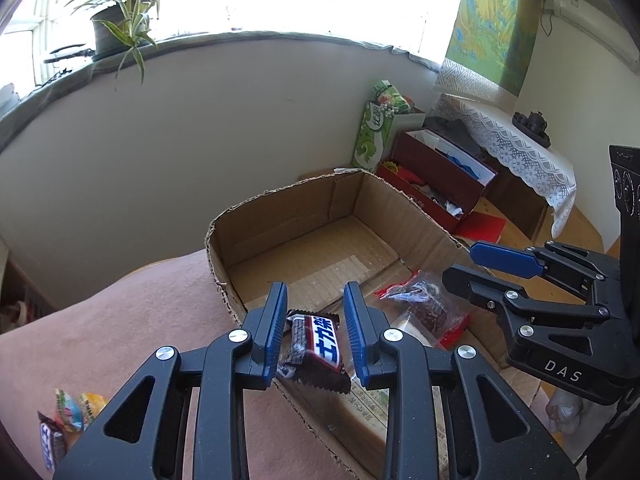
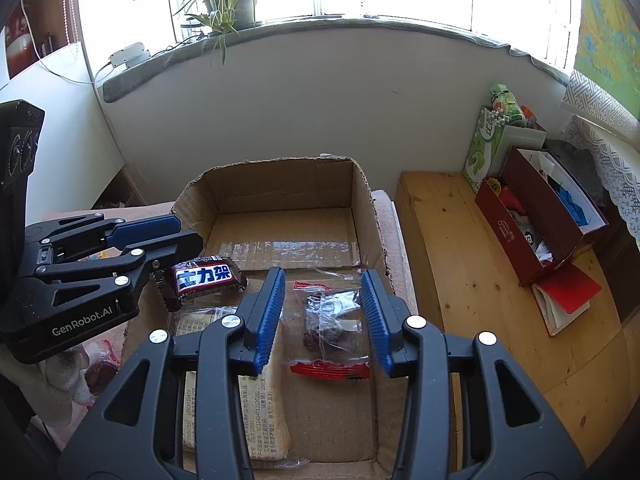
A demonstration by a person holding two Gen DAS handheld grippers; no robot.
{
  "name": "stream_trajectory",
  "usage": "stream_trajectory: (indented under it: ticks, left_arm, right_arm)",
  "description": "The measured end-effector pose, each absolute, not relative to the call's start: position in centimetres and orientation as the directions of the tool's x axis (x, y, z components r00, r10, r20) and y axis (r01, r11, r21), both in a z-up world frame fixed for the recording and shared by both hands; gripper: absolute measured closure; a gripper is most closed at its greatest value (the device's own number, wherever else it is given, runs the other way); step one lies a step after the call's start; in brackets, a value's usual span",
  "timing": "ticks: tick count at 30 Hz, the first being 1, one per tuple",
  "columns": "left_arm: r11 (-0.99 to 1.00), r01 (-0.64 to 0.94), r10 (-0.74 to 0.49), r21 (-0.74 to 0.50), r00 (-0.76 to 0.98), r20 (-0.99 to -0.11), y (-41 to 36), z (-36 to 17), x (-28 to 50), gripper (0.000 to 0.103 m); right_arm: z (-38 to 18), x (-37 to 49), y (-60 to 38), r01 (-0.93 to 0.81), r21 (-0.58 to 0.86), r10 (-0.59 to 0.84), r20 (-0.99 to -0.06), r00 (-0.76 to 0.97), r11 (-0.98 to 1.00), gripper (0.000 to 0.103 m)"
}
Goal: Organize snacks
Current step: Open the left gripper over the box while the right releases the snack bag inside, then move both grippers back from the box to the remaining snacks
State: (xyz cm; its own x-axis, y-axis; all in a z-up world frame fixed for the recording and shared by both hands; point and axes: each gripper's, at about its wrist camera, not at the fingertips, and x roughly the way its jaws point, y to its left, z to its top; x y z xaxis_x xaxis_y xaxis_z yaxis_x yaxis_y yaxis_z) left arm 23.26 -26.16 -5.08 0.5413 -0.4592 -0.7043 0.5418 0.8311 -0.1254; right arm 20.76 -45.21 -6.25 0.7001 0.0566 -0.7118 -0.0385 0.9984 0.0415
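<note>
An open cardboard box (image 1: 280,194) (image 2: 280,162) stands on a pink cloth. My left gripper (image 1: 316,292) (image 2: 190,234) is shut on a brown chocolate bar (image 1: 316,350) (image 2: 205,277), which hangs tilted over the box's near left wall. My right gripper (image 2: 323,276) (image 1: 460,262) hovers open over the box. Below it a clear and red snack packet (image 2: 332,332) (image 1: 424,308) lies on the box floor, seen between the pads but not pressed by them. A flat bread pack (image 2: 256,420) lies along the box's left side.
Loose wrapped snacks (image 1: 68,416) sit on the pink cloth (image 1: 140,340) left of the box. A wooden bench (image 2: 460,280) lies to the right, with red boxes (image 2: 536,220) and a green carton (image 2: 480,148) behind it. A wall and a window sill with a plant (image 2: 228,4) are ahead.
</note>
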Motion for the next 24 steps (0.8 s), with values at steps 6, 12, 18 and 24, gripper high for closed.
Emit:
stream_trajectory:
  ticks: [6, 12, 18, 24]
  left_arm:
    - [0.830, 0.542, -0.466, -0.130, 0.545, -0.697, -25.5, -4.6, 22.8, 0.075]
    - [0.831, 0.539, -0.475, -0.137, 0.560, -0.679, -24.6, -3.4, 21.7, 0.075]
    - [0.840, 0.524, -0.475, -0.140, 0.587, -0.656, -22.4, -2.0, 20.2, 0.075]
    - [0.860, 0.489, -0.460, -0.144, 0.624, -0.631, -18.5, -0.9, 18.4, 0.075]
  right_arm:
    - [-5.8, 20.2, -44.9, -0.035, 0.037, 0.050, -0.710, 0.703, 0.999, 0.062]
    - [-4.9, 18.8, -43.7, -0.040, 0.014, 0.038, -0.703, 0.710, 0.999, 0.061]
    - [-3.4, 17.1, -41.9, -0.050, -0.002, 0.035, -0.689, 0.724, 0.999, 0.060]
    - [-2.3, 14.8, -39.1, -0.074, -0.021, 0.041, -0.670, 0.741, 0.997, 0.047]
